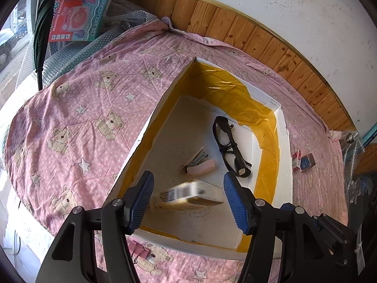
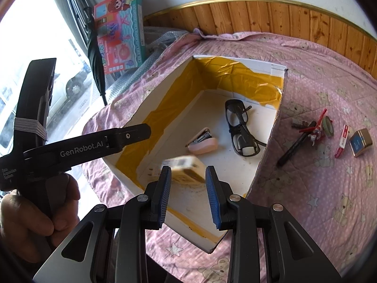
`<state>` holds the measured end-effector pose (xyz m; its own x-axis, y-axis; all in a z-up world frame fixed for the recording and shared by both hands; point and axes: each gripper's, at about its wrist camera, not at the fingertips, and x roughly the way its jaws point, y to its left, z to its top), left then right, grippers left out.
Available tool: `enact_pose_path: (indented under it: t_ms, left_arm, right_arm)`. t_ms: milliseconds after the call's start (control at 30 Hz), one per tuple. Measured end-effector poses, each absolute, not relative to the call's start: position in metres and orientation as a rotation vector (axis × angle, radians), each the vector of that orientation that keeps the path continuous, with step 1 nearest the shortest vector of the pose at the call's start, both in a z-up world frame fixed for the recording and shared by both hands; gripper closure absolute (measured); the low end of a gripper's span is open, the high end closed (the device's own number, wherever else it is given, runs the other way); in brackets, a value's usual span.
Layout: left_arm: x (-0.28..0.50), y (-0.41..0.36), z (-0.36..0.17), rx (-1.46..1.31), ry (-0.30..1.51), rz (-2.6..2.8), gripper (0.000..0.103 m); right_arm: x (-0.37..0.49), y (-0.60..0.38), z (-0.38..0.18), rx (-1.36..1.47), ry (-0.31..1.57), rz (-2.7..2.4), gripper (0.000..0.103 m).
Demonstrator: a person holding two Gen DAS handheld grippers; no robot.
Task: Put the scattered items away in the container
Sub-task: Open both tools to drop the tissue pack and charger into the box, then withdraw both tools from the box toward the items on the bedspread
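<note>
— Starting at the left, what did the left gripper [image 1: 188,194] show?

— Its blue pads stood wide apart over the open white box [image 1: 286,162], touching nothing. A blurred yellow carton [image 1: 188,197] sat between them, apparently loose inside the box.

— And further right?

— A pink stapler [image 1: 200,166] and black glasses [image 1: 229,146] lay on the box floor. The right gripper [image 2: 188,194] was also spread open, empty. On the pink bedspread [image 2: 318,176] beyond lay a black pen [image 2: 294,147] and small tin [image 2: 360,142].
</note>
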<state>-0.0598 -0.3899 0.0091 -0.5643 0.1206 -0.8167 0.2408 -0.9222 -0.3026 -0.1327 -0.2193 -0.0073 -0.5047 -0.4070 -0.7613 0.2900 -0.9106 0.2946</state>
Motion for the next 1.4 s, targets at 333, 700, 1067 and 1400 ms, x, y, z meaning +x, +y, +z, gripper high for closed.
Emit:
enact_pose_path:
  t_ms: [333, 700, 1067, 1400]
  left_arm:
    - [-0.044, -0.375, 0.021, 1.425, 0.598, -2.66, 0.04]
    - [-0.025, -0.337, 0.03, 1.438, 0.546, -2.682, 0.04]
    - [-0.008, -0.29, 0.044, 1.42, 0.428, -2.712, 0.04]
    - [-0.002, -0.255, 0.052, 1.42, 0.37, -2.747, 0.04]
  right_arm:
    - [-0.117, -0.204, -0.004, 1.244, -0.234, -2.414, 0.071]
    - [-0.096, -0.174, 0.004, 1.201, -0.3, -2.419, 0.071]
    - [-0.068, -0.146, 0.007, 1.146, -0.347, -2.399, 0.071]
    - [-0.051, -0.116, 0.006, 1.134, -0.4, -2.413, 0.071]
